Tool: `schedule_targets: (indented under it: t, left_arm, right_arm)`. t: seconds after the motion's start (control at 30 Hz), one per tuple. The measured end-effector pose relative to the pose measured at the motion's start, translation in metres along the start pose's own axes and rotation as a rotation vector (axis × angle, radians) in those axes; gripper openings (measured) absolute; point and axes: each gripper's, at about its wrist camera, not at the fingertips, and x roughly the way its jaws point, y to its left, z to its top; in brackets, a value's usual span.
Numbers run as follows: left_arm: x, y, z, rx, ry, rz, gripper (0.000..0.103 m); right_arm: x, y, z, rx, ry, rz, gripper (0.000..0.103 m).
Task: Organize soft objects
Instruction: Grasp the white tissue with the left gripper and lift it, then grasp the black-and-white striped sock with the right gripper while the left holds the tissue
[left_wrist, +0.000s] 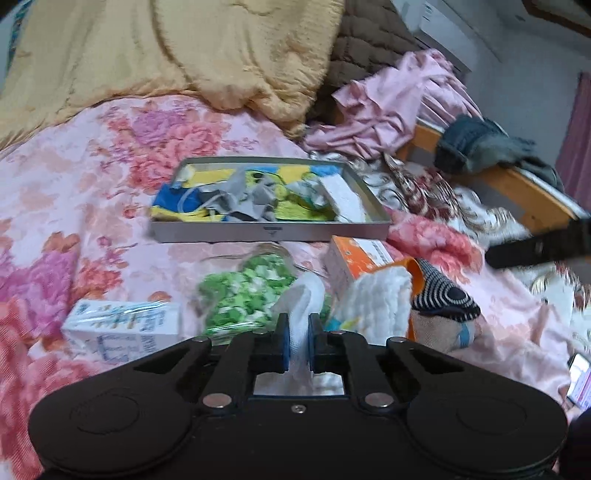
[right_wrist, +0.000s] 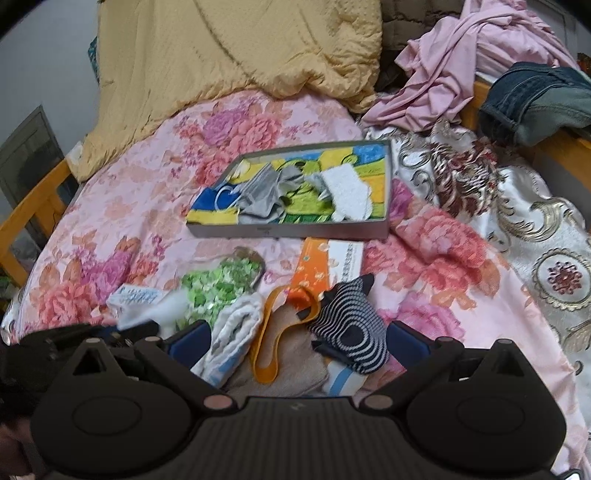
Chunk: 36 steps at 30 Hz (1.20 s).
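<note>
My left gripper (left_wrist: 298, 341) is shut on a white cloth (left_wrist: 301, 295), held just above the bed. A grey tray (left_wrist: 271, 232) lies ahead with grey cloths (left_wrist: 251, 197) and a white towel (left_wrist: 341, 195) in it. My right gripper (right_wrist: 295, 343) is open, its blue pads on either side of a pile: a white ribbed towel (right_wrist: 236, 332), an orange band (right_wrist: 273, 332), a beige cloth (right_wrist: 288, 365) and a striped black-and-white sock (right_wrist: 351, 328). The tray (right_wrist: 295, 230) and the left gripper with its white cloth (right_wrist: 147, 314) also show in the right wrist view.
A bag of green pieces (left_wrist: 243, 288), a white-blue box (left_wrist: 122, 325) and an orange box (left_wrist: 358, 254) lie between me and the tray. A yellow quilt (left_wrist: 166, 55), pink clothes (left_wrist: 399, 99) and jeans (right_wrist: 539, 99) lie at the back. A wooden bed rail (left_wrist: 517, 184) runs along the right.
</note>
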Motion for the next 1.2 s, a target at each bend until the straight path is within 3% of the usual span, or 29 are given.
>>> schedule_targets:
  t: [0.23, 0.43, 0.6, 0.83, 1.0, 1.2]
  left_arm:
    - [-0.018, 0.017, -0.005, -0.043, 0.009, 0.043, 0.01]
    - [-0.021, 0.024, -0.011, -0.071, 0.017, 0.057, 0.01]
    - [-0.023, 0.027, -0.01, -0.102, 0.004, 0.064, 0.011]
    - [-0.023, 0.026, -0.008, -0.107, 0.005, 0.072, 0.012]
    - [-0.023, 0.029, -0.01, -0.111, 0.011, 0.073, 0.012]
    - [-0.023, 0.029, -0.011, -0.114, 0.011, 0.075, 0.012]
  right_arm:
    - [0.024, -0.001, -0.01, -0.06, 0.05, -0.012, 0.103]
    - [0.041, -0.023, -0.006, -0.056, 0.064, -0.092, 0.103]
    - [0.059, -0.028, -0.003, -0.14, 0.087, -0.142, 0.102]
    - [0.077, -0.022, -0.002, -0.209, 0.118, -0.143, 0.093]
    - [0.09, -0.02, 0.003, -0.231, 0.117, -0.148, 0.083]
    - [0.095, -0.025, 0.006, -0.226, 0.129, -0.141, 0.055]
